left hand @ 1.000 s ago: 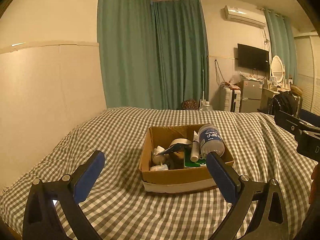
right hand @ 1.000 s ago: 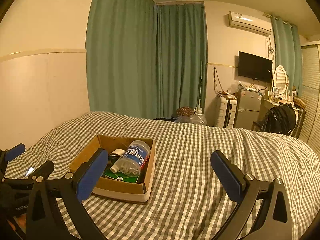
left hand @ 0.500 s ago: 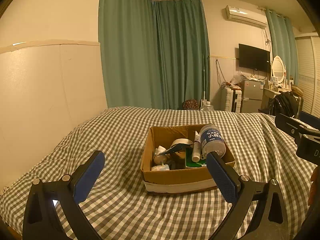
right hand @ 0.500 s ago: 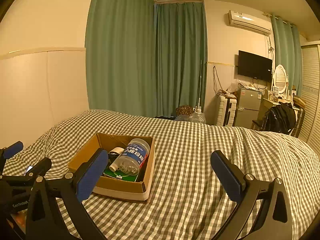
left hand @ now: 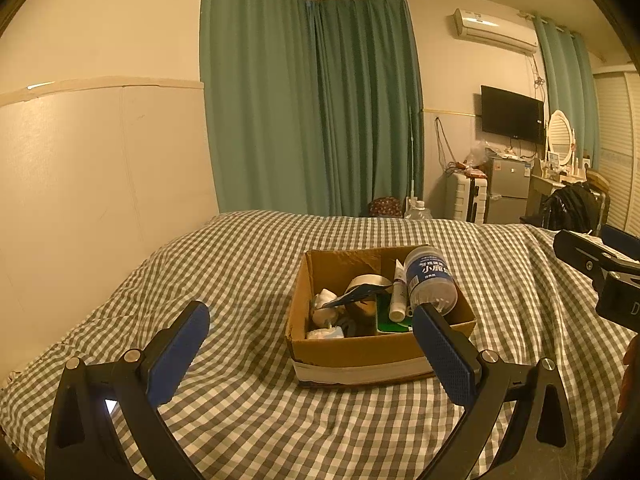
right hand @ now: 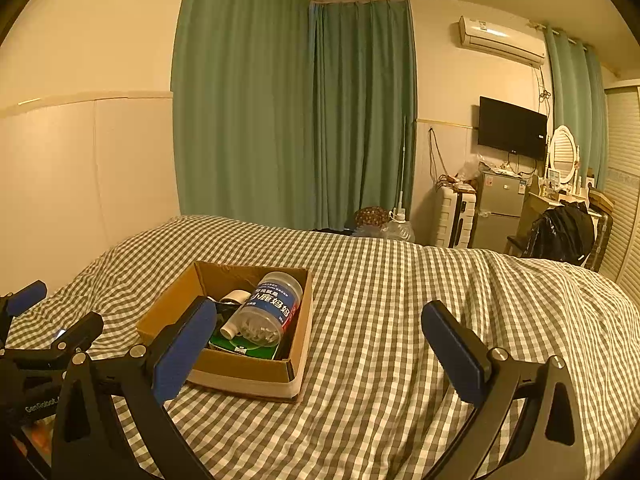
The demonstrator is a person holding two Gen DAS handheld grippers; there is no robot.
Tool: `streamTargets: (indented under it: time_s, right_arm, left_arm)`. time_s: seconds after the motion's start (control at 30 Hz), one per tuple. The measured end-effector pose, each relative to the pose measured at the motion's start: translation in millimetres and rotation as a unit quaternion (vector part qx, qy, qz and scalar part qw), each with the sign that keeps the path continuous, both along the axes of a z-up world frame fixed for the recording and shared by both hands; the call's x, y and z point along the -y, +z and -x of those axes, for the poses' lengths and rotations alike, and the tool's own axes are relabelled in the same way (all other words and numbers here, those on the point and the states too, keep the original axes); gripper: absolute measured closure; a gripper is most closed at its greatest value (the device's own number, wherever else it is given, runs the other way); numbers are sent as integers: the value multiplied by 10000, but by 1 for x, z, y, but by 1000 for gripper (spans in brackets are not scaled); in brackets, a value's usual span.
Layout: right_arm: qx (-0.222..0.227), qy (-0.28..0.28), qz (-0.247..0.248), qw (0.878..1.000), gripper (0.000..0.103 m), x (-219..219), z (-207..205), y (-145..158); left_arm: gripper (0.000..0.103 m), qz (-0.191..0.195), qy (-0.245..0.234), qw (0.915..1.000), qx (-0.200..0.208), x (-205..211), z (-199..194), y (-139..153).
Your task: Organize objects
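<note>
Bed [left hand: 248, 272]: one, covered in a green-and-white checked quilt; it carried the box.
Cardboard box [left hand: 360, 354]: one, open-topped, sitting on the quilt, a pale tape band round its base; it lay ahead of the left tool and to the front left of the right tool [right hand: 320, 342].
Jar [left hand: 430, 280]: one, clear plastic with a blue label, lying on its side against the box's right wall, its top end risen above the rim; seen also from the right wrist [right hand: 268, 312].
Tube [left hand: 398, 294]: one, white, lying just beside the jar on its left.
Tape roll [left hand: 366, 284]: one, in the middle of the box, a dark blue strip lying across it.
Green packet [right hand: 244, 346]: one, flat on the box floor under the jar.
White crumpled items [left hand: 326, 308]: a few at the box's left side; exact count could not be told.
Left tool [left hand: 310, 344]: one, fingers spread wide, holding nothing, hovering above the quilt in front of the box.
Right tool: one, fingers spread wide, holding nothing, its left pad [right hand: 184, 348] overlapping the box in that view.
Curtains [left hand: 312, 108]: green, two panels in the corner behind the bed, a third by the far wall.
Television [right hand: 512, 128]: one, wall-mounted.
Air conditioner [right hand: 502, 40]: one, above the television.
</note>
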State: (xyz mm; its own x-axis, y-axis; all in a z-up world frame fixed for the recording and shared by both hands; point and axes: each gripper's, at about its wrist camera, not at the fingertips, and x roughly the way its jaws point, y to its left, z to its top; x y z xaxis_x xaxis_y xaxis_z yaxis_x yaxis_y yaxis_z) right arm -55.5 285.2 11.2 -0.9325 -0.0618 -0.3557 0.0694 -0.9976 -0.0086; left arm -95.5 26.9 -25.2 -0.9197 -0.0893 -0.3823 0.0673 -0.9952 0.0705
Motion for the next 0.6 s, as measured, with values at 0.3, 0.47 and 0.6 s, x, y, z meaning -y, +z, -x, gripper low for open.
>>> streamTargets:
  time_s: [0.3,0.47,0.6]
  right_arm:
    - [6,3,4,10000,0,0,0,0]
    - [19,-1,-16,10000,0,2,2,-2]
    - [26,-2,-23,10000,0,3,2,-3]
  left_arm:
    - [0,70,51,10000,-3,-2,-2,1]
    - [0,63,43,10000,47,-1,0,0]
    - [0,52,46,10000,51,0,0,0]
